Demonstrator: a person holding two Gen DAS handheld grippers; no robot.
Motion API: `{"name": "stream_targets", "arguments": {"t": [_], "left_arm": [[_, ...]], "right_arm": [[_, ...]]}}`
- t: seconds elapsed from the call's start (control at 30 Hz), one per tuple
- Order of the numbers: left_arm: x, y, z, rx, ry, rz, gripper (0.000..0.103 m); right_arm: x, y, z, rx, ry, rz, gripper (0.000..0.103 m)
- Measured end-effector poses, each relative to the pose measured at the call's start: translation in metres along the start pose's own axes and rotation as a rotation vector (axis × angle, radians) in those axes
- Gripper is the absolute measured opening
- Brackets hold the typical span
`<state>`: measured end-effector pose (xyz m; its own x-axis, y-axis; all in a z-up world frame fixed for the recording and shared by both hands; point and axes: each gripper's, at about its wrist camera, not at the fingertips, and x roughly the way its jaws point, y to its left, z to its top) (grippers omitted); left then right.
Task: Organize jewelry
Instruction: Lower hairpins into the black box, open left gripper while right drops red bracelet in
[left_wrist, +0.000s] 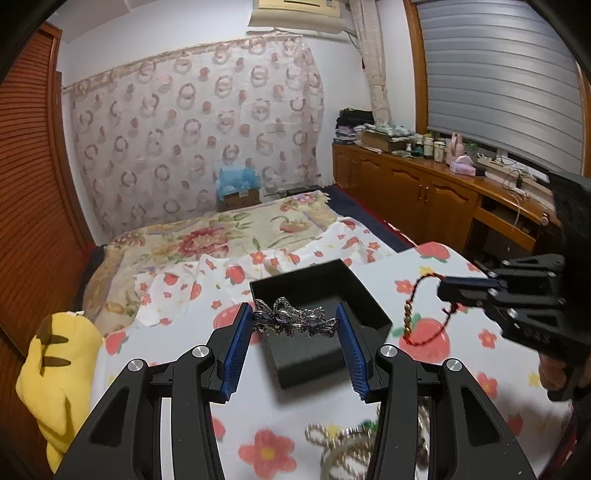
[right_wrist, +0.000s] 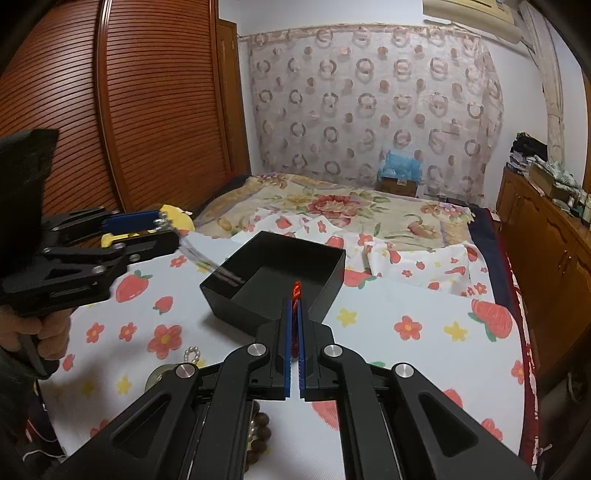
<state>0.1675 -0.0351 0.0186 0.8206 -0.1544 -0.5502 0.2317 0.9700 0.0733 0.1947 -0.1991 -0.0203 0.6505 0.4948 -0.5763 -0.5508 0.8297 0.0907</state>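
Now my left tongs (left_wrist: 294, 325) are clamped on a silver butterfly bracelet (left_wrist: 293, 320), which stretches across the gap between the 2 blue pads (left_wrist: 236, 354) and hangs just above the near edge of the open black box (left_wrist: 373, 295) on the bed (left_wrist: 443, 266). It looks like linked metal pieces, so I judge it light but floppy, apt to sag or slip sideways if I loosen unevenly; holding it by both ends as now seems the sound grip, and the ornate wings may snag on the ridged pads. My right tongs (right_wrist: 294, 295) are pinched nearly together on a red braided cord bracelet (left_wrist: 421, 314), with only a red loop showing ahead of the tips in the right wrist view; from the left wrist view it dangles limp below those tongs, to the right of the box, with a short run of gold links low down. It should be very light and soft, so I would grip the cord itself, not the links. Behind my left tongs lies a blurred heap of pearl strands (left_wrist: 332, 435), and beneath my right ones some brown wooden beads (right_wrist: 258, 428), both waiting on the bed.
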Motion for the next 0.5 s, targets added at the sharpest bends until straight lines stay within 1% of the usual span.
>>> {"name": "stream_targets", "arguments": {"t": [0.13,0.27,0.5], "left_arm": [[0.027,0.002,0.005,-0.011,0.029,0.009,0.044],[0.053,0.005,0.003,-0.041,0.065,-0.008,0.044],[0.078,0.009,-0.001,-0.069,0.108,-0.04,0.045]], "right_arm": [[0.011,-0.004,0.008,-0.004,0.009,-0.006,0.003],[0.021,-0.01,0.014,0.007,0.015,-0.006,0.003],[0.037,-0.02,0.019,0.037,0.027,-0.001,0.003]]}}
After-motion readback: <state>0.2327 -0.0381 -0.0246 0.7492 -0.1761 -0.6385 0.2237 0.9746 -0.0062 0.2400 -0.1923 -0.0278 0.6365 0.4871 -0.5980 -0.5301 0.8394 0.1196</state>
